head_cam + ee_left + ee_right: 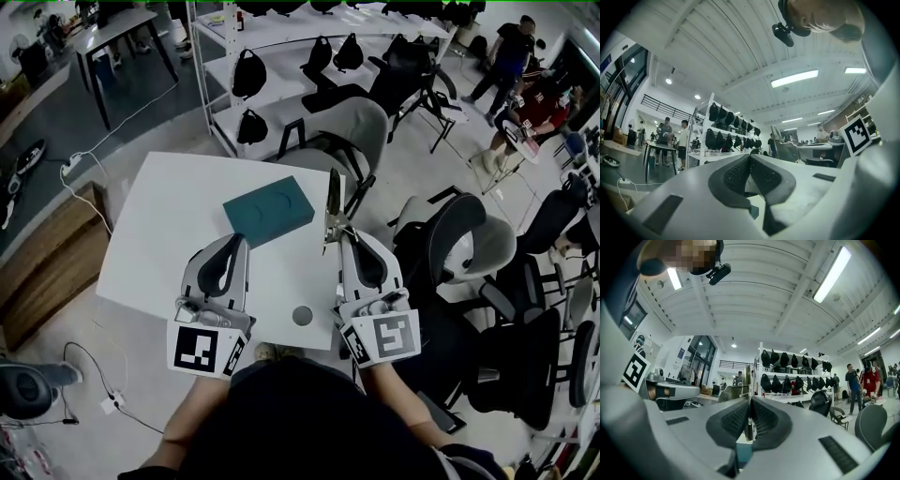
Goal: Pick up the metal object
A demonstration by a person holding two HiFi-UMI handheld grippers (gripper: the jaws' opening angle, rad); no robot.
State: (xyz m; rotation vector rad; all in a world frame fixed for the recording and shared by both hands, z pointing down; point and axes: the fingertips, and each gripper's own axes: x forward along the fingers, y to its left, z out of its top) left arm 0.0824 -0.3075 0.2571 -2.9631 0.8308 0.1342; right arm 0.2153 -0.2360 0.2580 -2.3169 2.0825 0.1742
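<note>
Here, the right gripper (339,236) has its fingers clamped on the metal object (333,202), a thin flat piece that stands upright from the fingertips above the right edge of the white worktop (159,244), just beside the teal box (269,212). The left gripper (240,240) is over the worktop with its fingers pressed together and nothing between them. A small grey disc (302,315) lies on the worktop between the two grippers, near its front edge.
</note>
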